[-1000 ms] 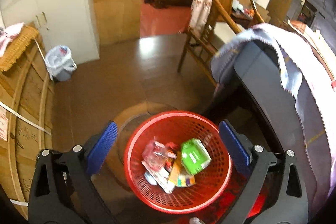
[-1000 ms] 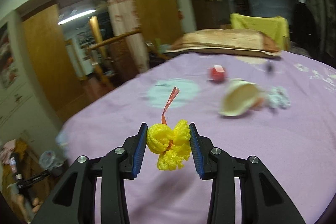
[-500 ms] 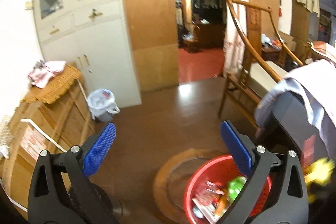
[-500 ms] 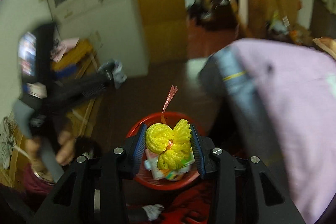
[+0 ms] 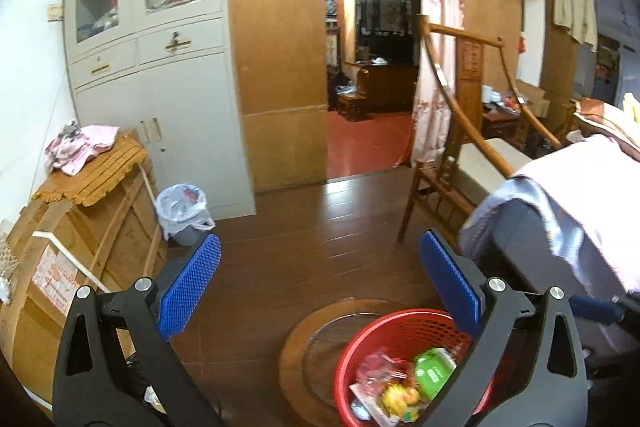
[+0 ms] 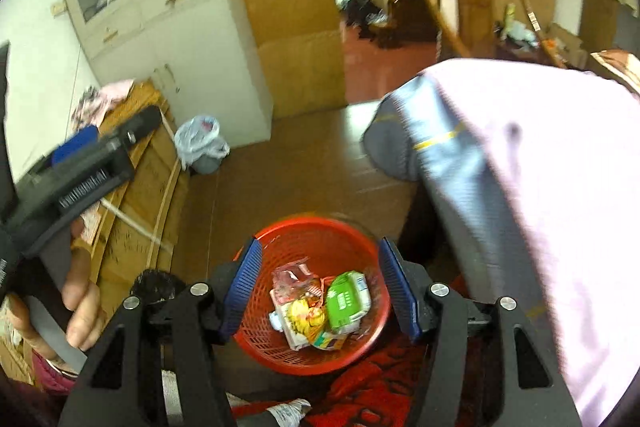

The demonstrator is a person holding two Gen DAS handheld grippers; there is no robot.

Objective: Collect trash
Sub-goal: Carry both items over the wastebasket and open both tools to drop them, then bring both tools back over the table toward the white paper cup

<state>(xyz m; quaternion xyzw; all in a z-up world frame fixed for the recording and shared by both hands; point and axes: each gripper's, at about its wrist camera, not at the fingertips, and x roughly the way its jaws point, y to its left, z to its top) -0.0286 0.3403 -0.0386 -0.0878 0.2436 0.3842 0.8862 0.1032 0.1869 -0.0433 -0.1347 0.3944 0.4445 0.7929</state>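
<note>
Fingers of left gripper [image 5: 320,291] wide apart, empty; red basket [image 5: 384,323] below its right finger. Risk: lowering blind could clip the rim and tip it.

Right gripper [image 6: 320,287] just opened, nothing between the fingers; yellow net ball [image 6: 306,315] lies in the basket [image 6: 320,231] among wrappers, crumpled, bright.

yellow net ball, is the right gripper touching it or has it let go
Apart. In the right wrist view the right gripper has just been opening and nothing sits between its pads; the yellow net ball lies in the red basket below.
</note>
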